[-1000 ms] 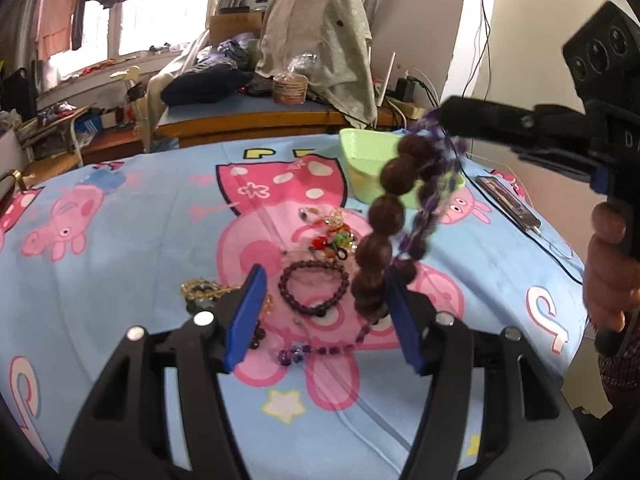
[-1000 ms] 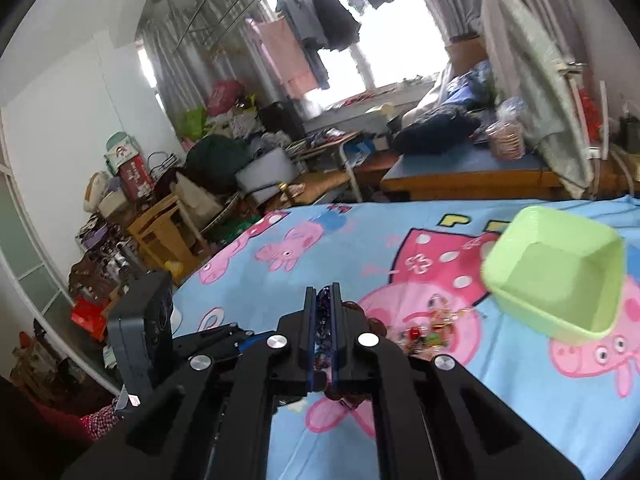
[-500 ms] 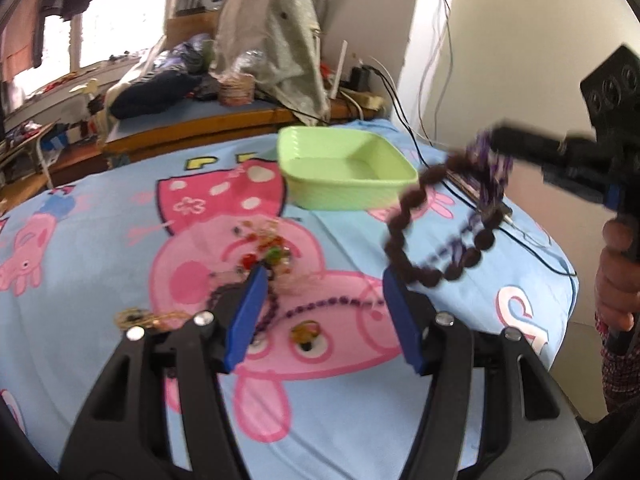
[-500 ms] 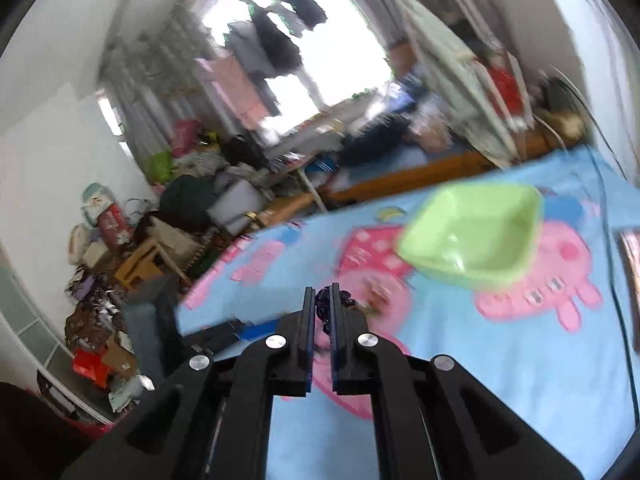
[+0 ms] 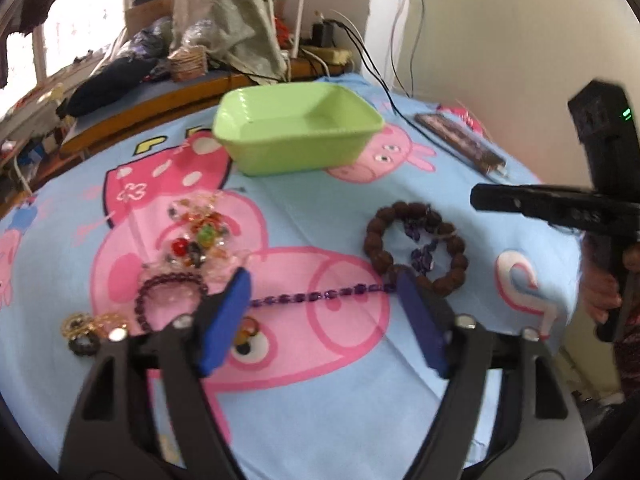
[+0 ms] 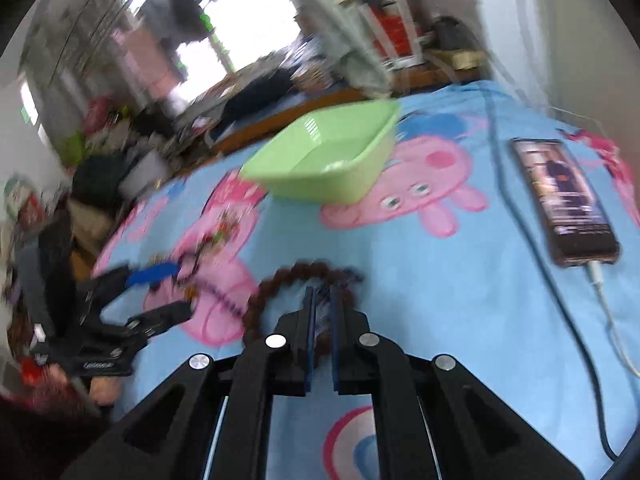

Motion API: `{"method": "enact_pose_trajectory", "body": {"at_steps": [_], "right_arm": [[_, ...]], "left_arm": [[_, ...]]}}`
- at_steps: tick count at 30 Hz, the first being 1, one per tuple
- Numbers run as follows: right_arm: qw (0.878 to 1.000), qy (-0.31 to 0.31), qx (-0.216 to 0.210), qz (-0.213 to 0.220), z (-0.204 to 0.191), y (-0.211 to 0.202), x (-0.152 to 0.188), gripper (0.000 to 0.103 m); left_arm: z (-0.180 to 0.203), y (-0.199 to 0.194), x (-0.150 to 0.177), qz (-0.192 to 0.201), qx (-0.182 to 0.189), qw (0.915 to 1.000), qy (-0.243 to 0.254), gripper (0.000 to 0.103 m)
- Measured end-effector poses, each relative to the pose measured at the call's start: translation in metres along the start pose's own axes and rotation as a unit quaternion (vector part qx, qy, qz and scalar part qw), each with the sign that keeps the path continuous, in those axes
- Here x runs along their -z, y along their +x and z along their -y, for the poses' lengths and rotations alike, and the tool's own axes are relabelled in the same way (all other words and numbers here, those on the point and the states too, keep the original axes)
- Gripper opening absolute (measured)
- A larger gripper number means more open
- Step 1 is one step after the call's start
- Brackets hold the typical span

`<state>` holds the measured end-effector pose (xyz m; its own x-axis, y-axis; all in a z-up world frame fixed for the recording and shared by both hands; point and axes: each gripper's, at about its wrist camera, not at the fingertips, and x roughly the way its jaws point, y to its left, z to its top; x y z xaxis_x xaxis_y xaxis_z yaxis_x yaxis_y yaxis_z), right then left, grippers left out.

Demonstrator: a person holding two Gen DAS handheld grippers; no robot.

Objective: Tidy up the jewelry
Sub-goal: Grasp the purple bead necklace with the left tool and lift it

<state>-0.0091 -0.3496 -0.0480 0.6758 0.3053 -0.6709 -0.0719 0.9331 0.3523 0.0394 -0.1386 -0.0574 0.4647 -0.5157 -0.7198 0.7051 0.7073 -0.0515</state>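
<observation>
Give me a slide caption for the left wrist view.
Left gripper opening over a purple bead strand; brown bead bracelet and green basin beyond.

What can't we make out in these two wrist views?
- Right wrist view: right gripper shut, but its fingers hide whether any purple strand is pinched.
- Left wrist view: the right gripper's tip shows only side-on.
- Right wrist view: motion blur smears the jewelry pile.
- Green bowl: near wall hides its floor.
</observation>
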Motion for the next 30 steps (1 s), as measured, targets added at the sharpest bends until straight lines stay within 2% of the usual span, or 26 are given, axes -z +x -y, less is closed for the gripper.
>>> {"method": "enact_pose_trajectory", "body": {"at_steps": [3,5,6,7,9,10,11,13,16,18,20,23,26,27,28,30], "right_arm": [[0.999,-0.027,-0.008,-0.023,-0.016,0.011,0.01,0.0],[0.999,-0.031,-0.027,-0.03,-0.022,0.016,0.014,0.0],[0.998,-0.031,-0.036,-0.031,-0.024,0.017,0.015,0.0],[0.998,-0.028,-0.051,-0.03,-0.027,0.019,0.016,0.0],[0.997,-0.027,-0.069,-0.031,-0.031,0.021,0.016,0.0],[0.996,-0.03,-0.074,-0.032,-0.036,0.023,0.017,0.006],[0.996,-0.033,-0.072,-0.03,-0.038,0.024,0.015,0.02],[0.996,-0.057,-0.067,-0.013,-0.05,0.019,0.016,0.029],[0.99,-0.133,-0.053,0.009,-0.077,0.013,0.017,0.03],[0.983,-0.179,-0.04,0.029,-0.097,0.01,0.016,0.03],[0.978,-0.199,-0.04,0.04,-0.108,0.014,0.013,0.03],[0.976,-0.209,-0.039,0.043,-0.115,0.027,0.004,0.03],[0.98,-0.192,-0.03,0.029,-0.11,0.05,-0.008,0.029],[0.983,-0.181,-0.03,0.012,-0.107,0.058,-0.012,0.026],[0.985,-0.169,-0.039,0.0,-0.104,0.062,-0.017,0.0],[0.988,-0.134,-0.073,-0.014,-0.096,0.062,-0.024,0.0]], "left_arm": [[0.008,0.023,0.007,-0.033,-0.012,0.9989,0.03,0.074],[0.008,0.034,0.011,-0.048,-0.026,0.9978,0.037,0.07],[0.007,0.034,0.01,-0.047,-0.004,0.9984,0.031,0.052],[0.006,0.033,0.009,-0.046,0.0,0.9984,0.032,0.032],[0.003,0.032,0.006,-0.054,0.034,0.9977,0.024,0.01],[0.001,0.031,0.005,-0.056,0.037,0.9976,0.016,0.01],[-0.001,0.029,0.004,-0.055,0.031,0.998,0.013,0.009],[-0.013,0.01,-0.002,-0.028,0.038,0.9988,-0.011,0.009],[-0.03,-0.032,-0.017,0.025,0.074,0.9957,-0.049,0.009],[-0.034,-0.063,-0.026,0.065,0.084,0.993,-0.05,0.009],[-0.036,-0.088,-0.033,0.093,0.096,0.9897,-0.052,0.009],[-0.035,-0.11,-0.042,0.118,0.109,0.9855,-0.055,0.009],[-0.033,-0.128,-0.049,0.144,0.12,0.9809,-0.05,0.009],[-0.032,-0.135,-0.051,0.154,0.114,0.9804,-0.046,0.009],[-0.032,-0.139,-0.053,0.161,0.108,0.9799,-0.045,0.009],[-0.038,-0.149,-0.055,0.175,0.099,0.9782,-0.051,0.009]]}}
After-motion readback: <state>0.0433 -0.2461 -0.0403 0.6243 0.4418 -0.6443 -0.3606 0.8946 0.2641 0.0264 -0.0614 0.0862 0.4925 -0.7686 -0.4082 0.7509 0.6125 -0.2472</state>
